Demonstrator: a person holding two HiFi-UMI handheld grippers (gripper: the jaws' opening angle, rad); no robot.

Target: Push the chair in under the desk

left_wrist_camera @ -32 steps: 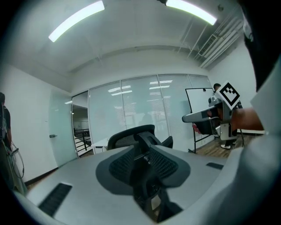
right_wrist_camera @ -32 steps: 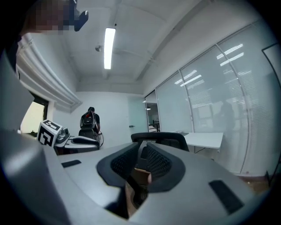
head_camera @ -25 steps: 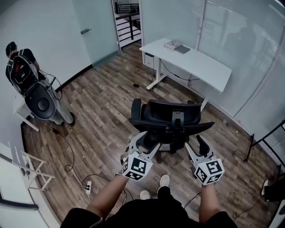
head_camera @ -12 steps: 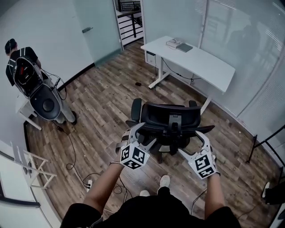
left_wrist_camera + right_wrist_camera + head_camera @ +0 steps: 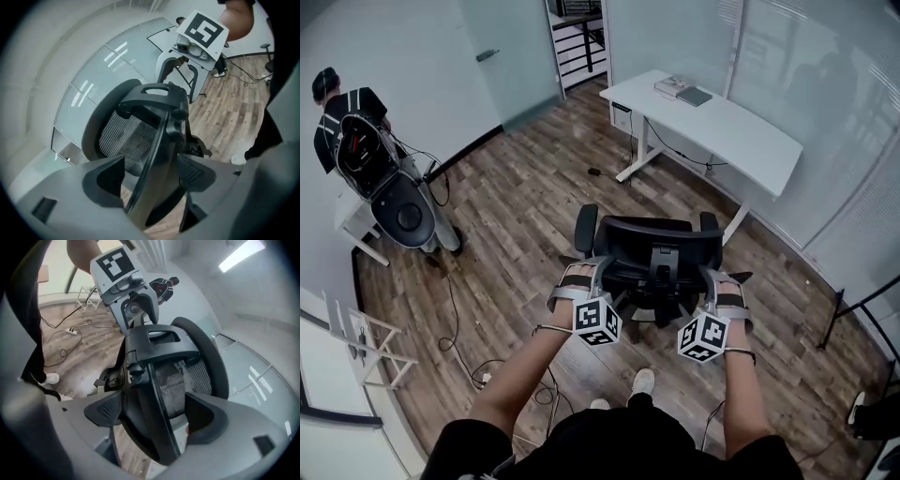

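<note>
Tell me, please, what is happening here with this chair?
A person stands behind a black office chair, a gripper in each hand. The left gripper straddles the left edge of the backrest and the right gripper its right edge. Both sets of jaws have just been opening and stand wide, with the backrest frame between them, not clamped. The chair is apart from the white desk, so it is not yet pushed in.

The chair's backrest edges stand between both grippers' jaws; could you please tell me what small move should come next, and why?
Probably close both grippers on the backrest. The jaws of the left gripper and right gripper have just been opening. Each straddles a backrest edge without pressing it, and the chair stands well short of the desk, so a grip should come before pushing.
</note>
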